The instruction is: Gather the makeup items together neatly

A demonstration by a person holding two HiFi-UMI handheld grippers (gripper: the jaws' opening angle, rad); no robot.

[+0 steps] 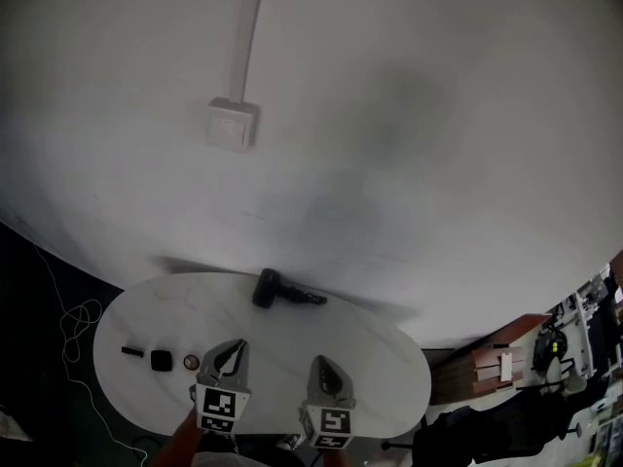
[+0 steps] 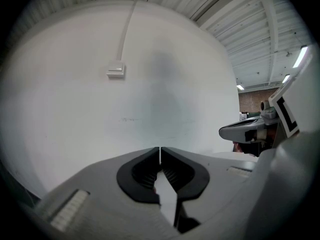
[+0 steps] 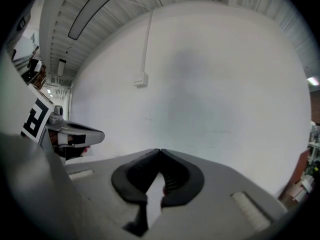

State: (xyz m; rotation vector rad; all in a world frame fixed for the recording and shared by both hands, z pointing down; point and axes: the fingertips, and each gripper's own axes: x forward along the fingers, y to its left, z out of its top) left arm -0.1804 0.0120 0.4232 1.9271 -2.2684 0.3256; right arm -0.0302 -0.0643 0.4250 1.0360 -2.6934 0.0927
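On the white oval table [image 1: 370, 358], the makeup items lie apart. A short black stick [image 1: 132, 351], a black square compact [image 1: 160, 360] and a small round reddish pot [image 1: 191, 361] sit in a row at the left. A long black brush-like item [image 1: 284, 291] lies at the far edge. My left gripper [image 1: 236, 345] hovers just right of the pot, its jaws shut with nothing between them [image 2: 160, 149]. My right gripper [image 1: 320, 361] is beside it, also shut and empty [image 3: 160, 151]. Both gripper views face the wall and show no makeup.
A white wall stands right behind the table, with a switch box [image 1: 232, 125] and a conduit above it. Cables [image 1: 73, 324] lie on the dark floor at the left. Wooden furniture and clutter [image 1: 506, 363] stand at the right.
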